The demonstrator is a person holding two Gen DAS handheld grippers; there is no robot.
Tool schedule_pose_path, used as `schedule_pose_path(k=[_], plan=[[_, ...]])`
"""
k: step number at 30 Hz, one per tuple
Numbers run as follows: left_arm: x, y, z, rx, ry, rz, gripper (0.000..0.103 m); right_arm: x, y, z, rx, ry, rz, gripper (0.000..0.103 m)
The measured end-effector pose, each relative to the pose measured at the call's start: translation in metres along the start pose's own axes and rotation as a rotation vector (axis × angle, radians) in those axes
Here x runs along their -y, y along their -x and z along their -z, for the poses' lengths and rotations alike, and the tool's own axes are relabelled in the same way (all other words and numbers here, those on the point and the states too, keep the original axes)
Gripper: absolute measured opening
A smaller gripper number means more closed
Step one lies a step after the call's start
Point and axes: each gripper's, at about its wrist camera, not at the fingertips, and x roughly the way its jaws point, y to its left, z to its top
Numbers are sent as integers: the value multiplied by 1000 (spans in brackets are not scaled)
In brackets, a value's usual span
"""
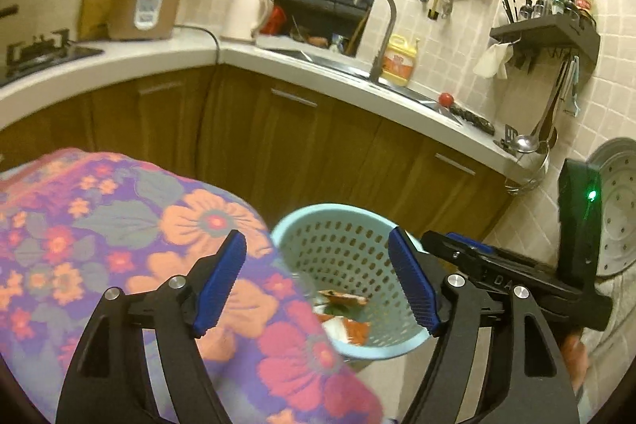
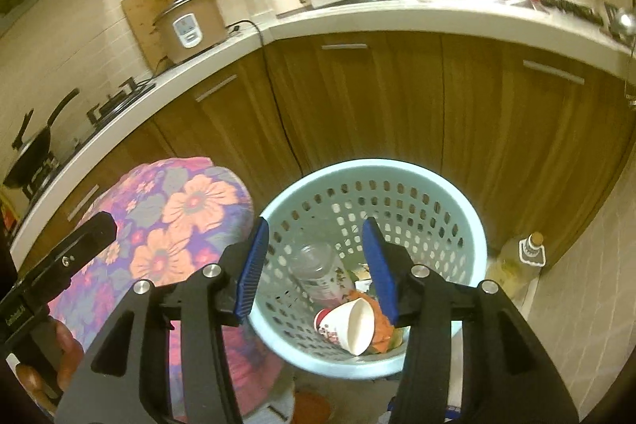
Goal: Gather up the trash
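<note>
1. Left gripper: jaws spread wide, nothing between the pads. It hangs over the edge of the floral cloth, aimed at the bin.
2. Right gripper: jaws apart, empty, directly above the bin.
3. Trash is in the bin: paper cup on its side, clear bottle beside it, orange wrappers underneath.
4. Bin stands on the floor against the wood cabinets, touching the cloth-covered surface.
5. Glass bottle on the floor right of the bin.
</note>
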Motion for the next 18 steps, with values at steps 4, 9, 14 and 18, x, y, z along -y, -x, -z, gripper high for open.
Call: schedule_pose_path(k=[4, 9, 14, 18], plan=[[-5, 23, 10, 59, -44, -120, 78, -27, 13, 8, 38, 60, 32, 50], [-16, 41, 20, 129, -61, -229, 83, -54, 26, 20, 108, 122, 96, 57], [-31, 47, 21, 150, 5, -256, 83, -68, 35, 27, 164, 149, 135, 66], [-27, 52, 22, 168, -12, -267, 83, -68, 41, 29, 192, 137, 145, 70]])
